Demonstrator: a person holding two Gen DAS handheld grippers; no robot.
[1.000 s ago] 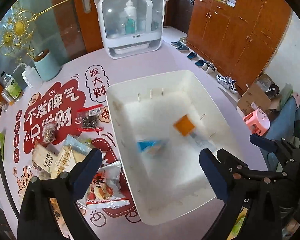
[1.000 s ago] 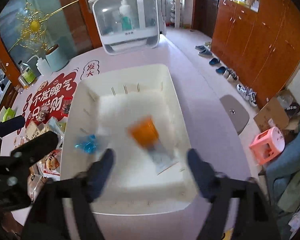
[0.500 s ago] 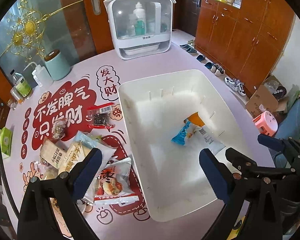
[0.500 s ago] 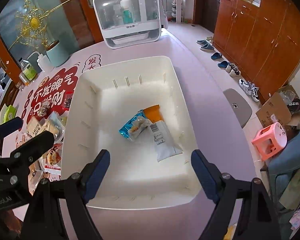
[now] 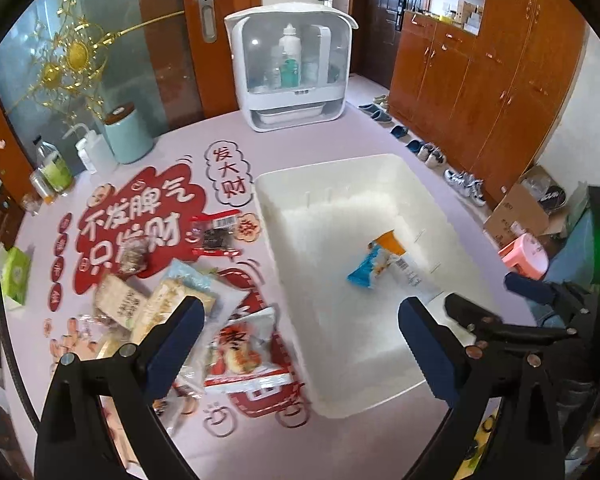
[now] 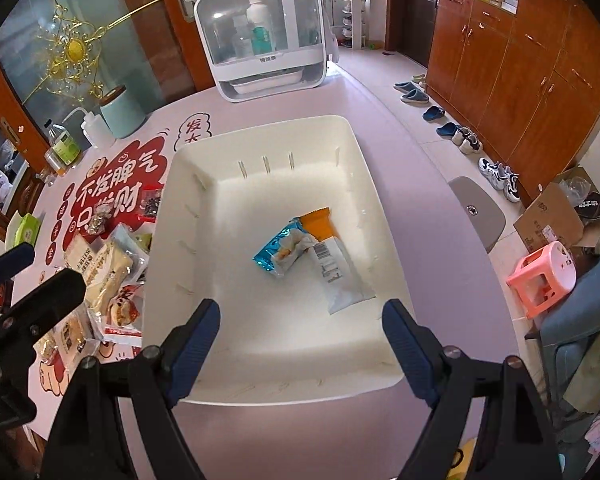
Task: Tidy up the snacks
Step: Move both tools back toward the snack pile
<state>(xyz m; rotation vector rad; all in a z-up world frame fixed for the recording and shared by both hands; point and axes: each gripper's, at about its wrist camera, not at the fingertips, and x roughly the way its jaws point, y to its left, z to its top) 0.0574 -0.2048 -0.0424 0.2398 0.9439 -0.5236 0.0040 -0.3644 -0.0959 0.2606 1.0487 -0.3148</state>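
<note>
Lying in white bin (image 6: 364, 168), two snack packets (image 6: 300, 252), beyond released right fingers (image 6: 198, 338).

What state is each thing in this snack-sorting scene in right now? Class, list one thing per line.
White bin: open-topped, holding two packets.
Blue packet: sealed, lying flat in the bin.
Orange-and-white packet: sealed, flat, beside the blue packet and touching it.
Snack pile: loose on the table, outside the bin.
Left hand-held gripper: open, empty.
Right hand-held gripper: open, empty.
</note>
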